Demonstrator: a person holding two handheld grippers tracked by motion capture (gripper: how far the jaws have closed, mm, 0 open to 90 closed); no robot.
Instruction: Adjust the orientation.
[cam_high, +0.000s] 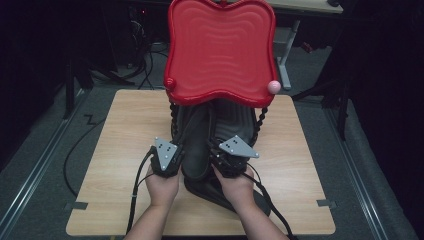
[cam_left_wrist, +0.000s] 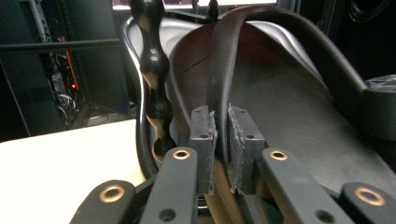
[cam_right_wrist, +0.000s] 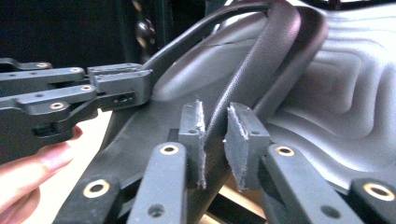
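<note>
The room around me is dark, with cables and rack gear on the floor beyond the pale wood-grain table (cam_high: 120, 150), and I can read no writing or brand on anything. On the table stands a two-tier stand: its top is a glossy red plastic tray (cam_high: 220, 50) with a wavy outline and rippled ridges, with a small pink ball (cam_high: 273, 86) at its near right corner. Below the red tray, twisted black posts (cam_left_wrist: 152, 74) carry a dark lower tray (cam_right_wrist: 355, 88) with the same moulded ripples. A black shoe (cam_high: 197, 145) of matte, leather-like material lies on that lower tray, its opening toward me. My left gripper (cam_high: 167, 155) is clamped on the shoe's left collar edge, pads (cam_left_wrist: 201, 140) pressed to the thin rim. My right gripper (cam_high: 235, 152) straddles the right collar edge (cam_right_wrist: 243, 79), jaws slightly apart around it, frayed pads (cam_right_wrist: 243, 135) close beside it.
</note>
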